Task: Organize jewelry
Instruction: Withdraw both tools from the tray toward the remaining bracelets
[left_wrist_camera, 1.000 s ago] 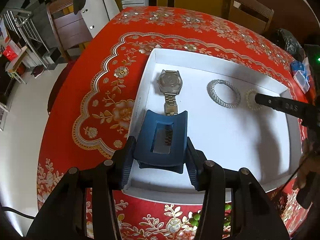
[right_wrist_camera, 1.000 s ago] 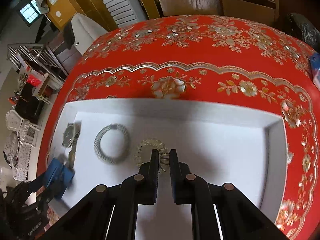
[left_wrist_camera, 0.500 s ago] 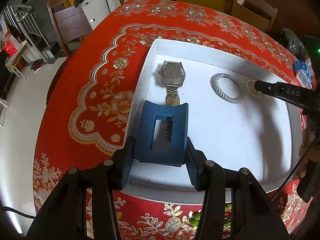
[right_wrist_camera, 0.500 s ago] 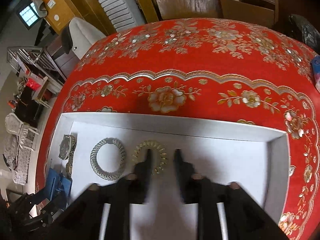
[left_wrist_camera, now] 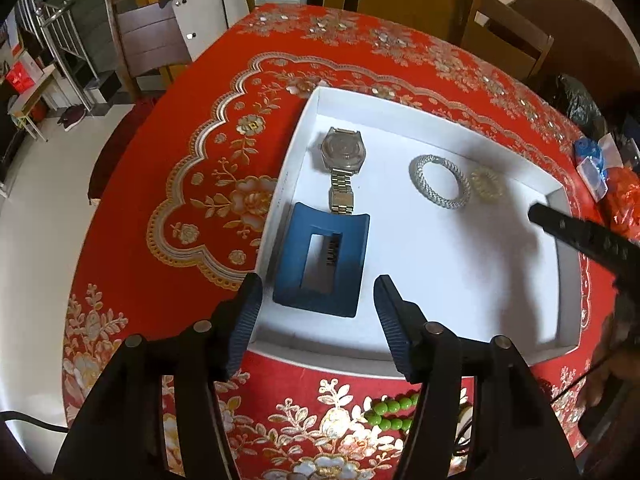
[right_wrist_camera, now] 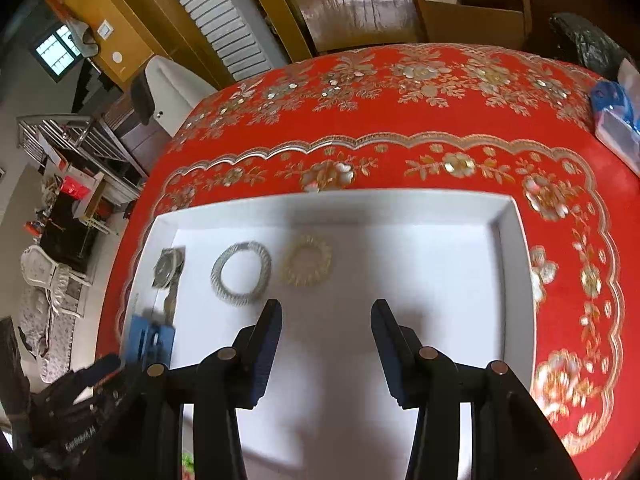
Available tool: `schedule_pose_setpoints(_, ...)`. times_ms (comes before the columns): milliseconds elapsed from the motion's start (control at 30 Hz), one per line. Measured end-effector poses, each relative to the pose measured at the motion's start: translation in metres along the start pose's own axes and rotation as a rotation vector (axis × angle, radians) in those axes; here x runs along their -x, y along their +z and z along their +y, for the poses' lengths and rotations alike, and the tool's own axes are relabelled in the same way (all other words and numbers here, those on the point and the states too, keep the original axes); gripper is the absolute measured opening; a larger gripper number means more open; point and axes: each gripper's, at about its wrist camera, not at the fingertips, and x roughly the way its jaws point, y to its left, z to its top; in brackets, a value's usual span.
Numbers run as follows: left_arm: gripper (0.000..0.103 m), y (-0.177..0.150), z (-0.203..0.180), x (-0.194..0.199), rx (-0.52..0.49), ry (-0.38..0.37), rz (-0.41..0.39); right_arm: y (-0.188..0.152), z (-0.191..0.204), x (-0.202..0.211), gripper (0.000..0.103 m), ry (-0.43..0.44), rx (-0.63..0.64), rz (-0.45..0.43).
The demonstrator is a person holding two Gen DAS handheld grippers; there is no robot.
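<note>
A white tray (left_wrist_camera: pixel 440 128) sits on the red floral tablecloth. In it lie a blue hair claw clip (left_wrist_camera: pixel 322 258), a silver watch (left_wrist_camera: pixel 342 162), a silver bracelet (left_wrist_camera: pixel 440 182) and a gold bracelet (left_wrist_camera: pixel 486 184). My left gripper (left_wrist_camera: pixel 318 304) is open and empty, just behind the clip. My right gripper (right_wrist_camera: pixel 326 330) is open and empty above the tray floor, short of the gold bracelet (right_wrist_camera: pixel 307 261) and silver bracelet (right_wrist_camera: pixel 241 273). The watch (right_wrist_camera: pixel 168 268) and clip (right_wrist_camera: pixel 150 340) show at the tray's left end (right_wrist_camera: pixel 138 256).
Green beads (left_wrist_camera: pixel 390 412) lie on the cloth in front of the tray. A blue and clear plastic box (right_wrist_camera: pixel 616 120) sits at the table's far right. Wooden chairs (right_wrist_camera: pixel 400 4) stand behind the table. The right gripper's finger (left_wrist_camera: pixel 580 236) reaches over the tray's right side.
My left gripper opened and let go of the blue clip, which now lies in the tray. My right gripper opened, released the gold bracelet and pulled back.
</note>
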Motion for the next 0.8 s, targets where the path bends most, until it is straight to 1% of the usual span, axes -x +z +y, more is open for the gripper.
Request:
schedule_pose_setpoints(167, 0.059, -0.004, 0.001, 0.016, -0.007, 0.005, -0.028, -0.019, 0.005, 0.021, 0.045, -0.002, -0.005, -0.014)
schedule_pose_setpoints(400, 0.059, -0.020, -0.001, 0.041, -0.037, -0.001, -0.062, -0.049, 0.019, 0.054, 0.047, -0.006, 0.005, -0.048)
schedule_pose_setpoints(533, 0.059, -0.030, -0.005, 0.054, -0.066, -0.001, -0.081, -0.069, 0.032, 0.072, 0.060, -0.033, 0.031, -0.080)
schedule_pose_setpoints(800, 0.059, -0.057, -0.005, 0.081, -0.116, -0.002, -0.119, -0.110, 0.048, 0.099, 0.060, -0.063, 0.052, -0.124)
